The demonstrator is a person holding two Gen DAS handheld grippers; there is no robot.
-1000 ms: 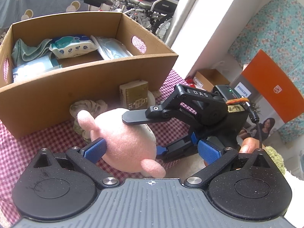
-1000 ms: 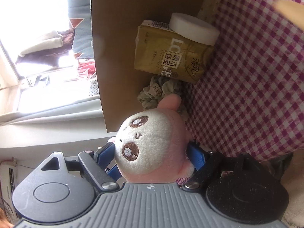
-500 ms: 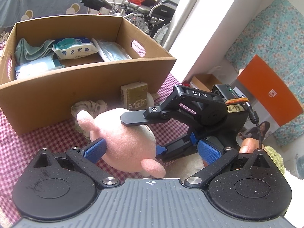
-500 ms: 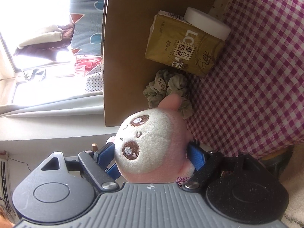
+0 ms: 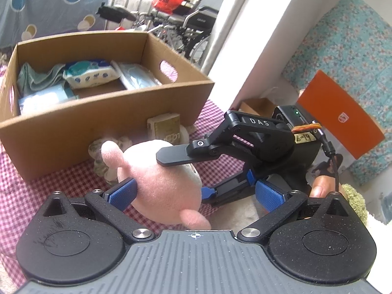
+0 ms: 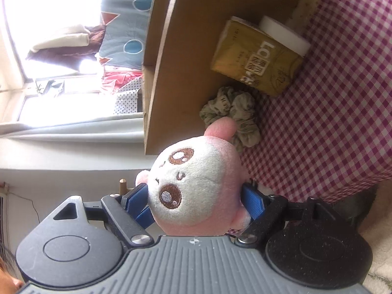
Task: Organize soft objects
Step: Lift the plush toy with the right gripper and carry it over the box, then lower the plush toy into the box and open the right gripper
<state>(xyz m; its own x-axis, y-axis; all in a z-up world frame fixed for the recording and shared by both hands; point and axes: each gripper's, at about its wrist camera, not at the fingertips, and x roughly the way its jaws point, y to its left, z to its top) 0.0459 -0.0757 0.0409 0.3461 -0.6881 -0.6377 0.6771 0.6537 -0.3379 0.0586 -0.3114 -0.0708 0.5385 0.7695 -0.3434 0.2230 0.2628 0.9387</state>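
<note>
A pink and white plush toy [image 6: 196, 188] sits between the blue pads of my right gripper [image 6: 194, 202], which is shut on it, face toward the camera. In the left wrist view the same plush toy [image 5: 159, 186] hangs above the checked tablecloth [image 5: 49, 183], with the right gripper [image 5: 188, 174] clamping it from above and below. My left gripper [image 5: 194, 193] stands open; its left pad [image 5: 120, 193] rests against the plush, its right pad is apart. Behind is a cardboard box [image 5: 117, 112] holding a wipes pack [image 5: 90, 73], a green cloth [image 5: 36, 78] and packets.
A gold tissue pack [image 6: 257, 58], a white round pad [image 6: 281, 34] and a grey-green scrunchie [image 6: 232, 112] lie against the box's outer wall. An orange box [image 5: 343, 112] and a small carton [image 5: 257, 105] stand right of the table; a wheelchair [image 5: 191, 24] is behind.
Both grippers have risen a little, the right one carrying the plush; the box and the tissue pack sit farther off in both views. The grip on the plush is unchanged.
</note>
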